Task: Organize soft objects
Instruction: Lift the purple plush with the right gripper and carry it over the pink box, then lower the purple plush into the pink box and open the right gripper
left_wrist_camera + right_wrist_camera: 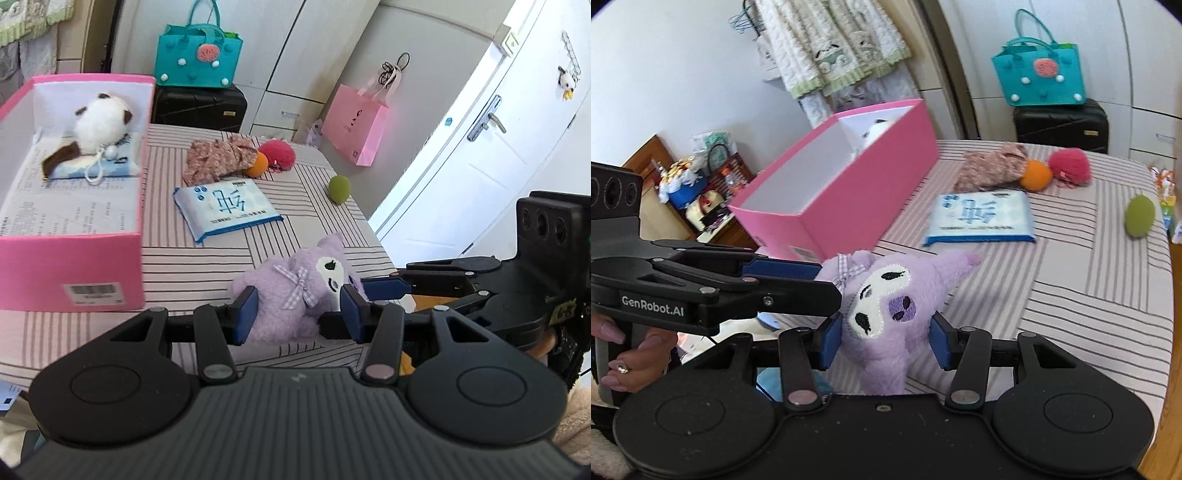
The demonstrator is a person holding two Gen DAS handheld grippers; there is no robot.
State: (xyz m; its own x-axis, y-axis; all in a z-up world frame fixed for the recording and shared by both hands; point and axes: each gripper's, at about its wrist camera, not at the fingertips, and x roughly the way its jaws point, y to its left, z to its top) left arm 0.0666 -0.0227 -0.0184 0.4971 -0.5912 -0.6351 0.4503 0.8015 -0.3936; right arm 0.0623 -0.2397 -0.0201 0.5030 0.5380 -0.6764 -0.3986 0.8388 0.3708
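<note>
From the left wrist camera, the purple plush point(295, 291) lies low in the middle of the frame on the striped bench point(207, 258). The left claw point(299, 317) straddles its body, blue pads point(246, 314) wide apart; one pad touches the fur, but I'd say it isn't squeezing. The right claw point(384, 286) reaches in from the right edge, its tips at the toy's head. The pink box point(74, 258) fills the left side, with a white plush point(101, 123) on a tissue pack inside. A second tissue pack point(227, 206), a floral cloth point(218, 157) and orange point(257, 165), red point(277, 154) and green point(339, 189) balls lie beyond.

From the right wrist camera, the purple plush point(882, 317) sits lower centre, face up, between the right claw's point(884, 341) spread pads point(940, 343), which brush its head without visibly pinching. The left claw point(798, 280) comes in from the left at the toy's bow; I can't tell its opening here. The pink box point(849, 195) stands upper centre-left.

To do this well, I'd close one claw firmly on the thick body, not an ear, let the other clear away, then lift high enough to clear the box wall.
</note>
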